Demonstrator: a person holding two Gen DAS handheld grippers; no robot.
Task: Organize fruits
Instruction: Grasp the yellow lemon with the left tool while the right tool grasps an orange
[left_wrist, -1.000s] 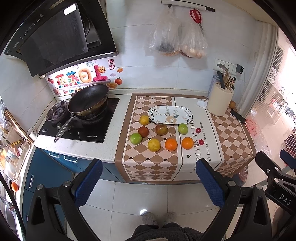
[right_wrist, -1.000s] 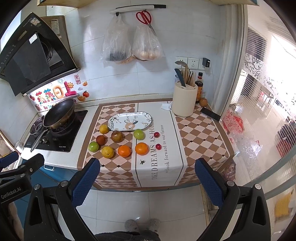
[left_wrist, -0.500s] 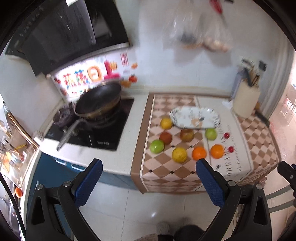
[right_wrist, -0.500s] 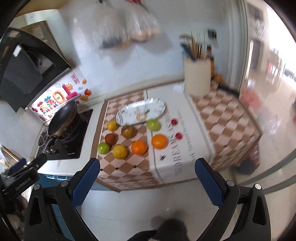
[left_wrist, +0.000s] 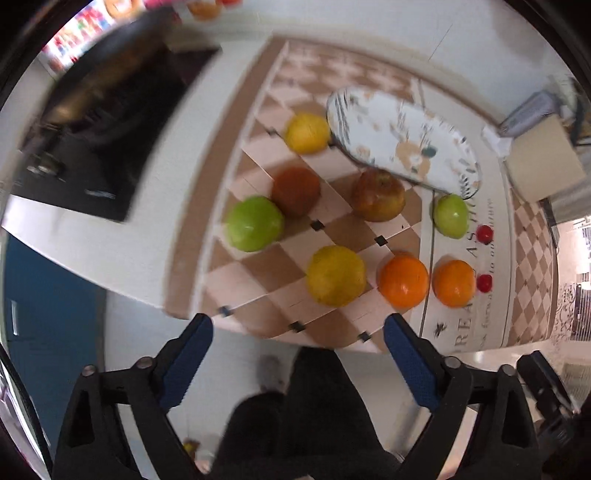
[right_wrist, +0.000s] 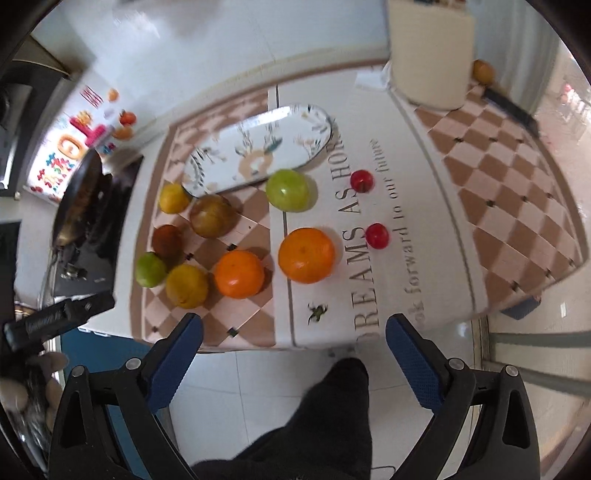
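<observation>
While both grippers hang above the front edge of the checked brown-and-cream tablecloth (left_wrist: 258, 266), every fruit lies loose ahead of them, none yet on the oval patterned white plate (right_wrist: 258, 147) at the back. The left gripper (left_wrist: 297, 352), its blue-padded jaws apart and empty though just narrowing a little, sits nearest the round yellow citrus (left_wrist: 336, 275). The right gripper (right_wrist: 293, 349), jaws wide apart and empty, is closest to the right-hand orange (right_wrist: 306, 254), just beyond its fingertips.

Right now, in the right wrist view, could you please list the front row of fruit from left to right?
Green fruit → yellow citrus → left orange → right orange → cherry tomato.
</observation>
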